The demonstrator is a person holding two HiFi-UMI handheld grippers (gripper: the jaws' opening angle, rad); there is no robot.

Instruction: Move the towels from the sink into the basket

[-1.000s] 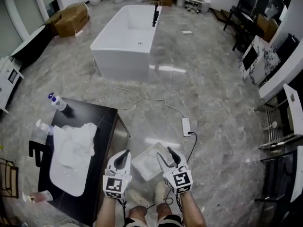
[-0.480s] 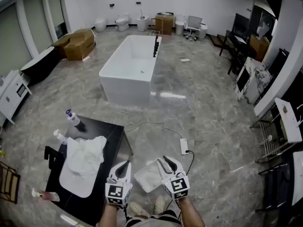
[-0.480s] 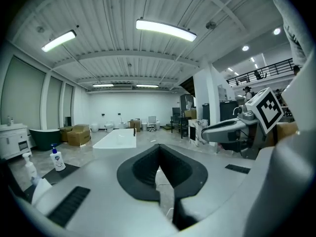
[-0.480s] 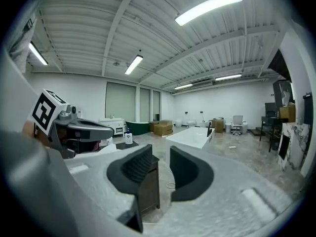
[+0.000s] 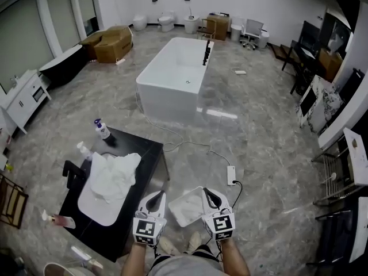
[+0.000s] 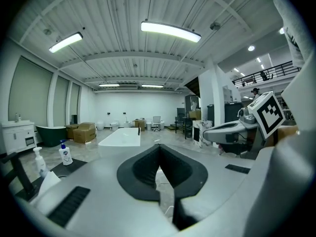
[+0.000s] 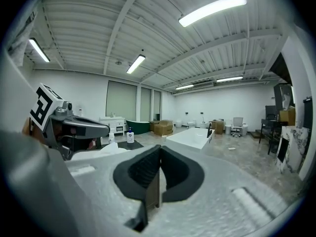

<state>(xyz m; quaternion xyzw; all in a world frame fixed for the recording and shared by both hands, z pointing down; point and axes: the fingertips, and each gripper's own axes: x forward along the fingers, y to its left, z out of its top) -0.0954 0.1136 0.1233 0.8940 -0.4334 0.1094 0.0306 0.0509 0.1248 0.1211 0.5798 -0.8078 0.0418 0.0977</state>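
Left tool (image 5: pixel 154 195) and right tool (image 5: pixel 210 193) closed, empty; towels (image 5: pixel 115 174) in the sink (image 5: pixel 92 209) lie leftward, nearer the left tool.

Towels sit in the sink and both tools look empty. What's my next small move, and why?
Probably open the left tool and swing it toward the towels heaped in the sink. Both tools are shut and empty, the right tool having just closed on nothing, well clear of the towels; the basket sits below them.

Crumpled cloth towels (image 5: pixel 115 174), glossy stone floor (image 5: pixel 259 131), matt black countertop (image 5: pixel 146 154)
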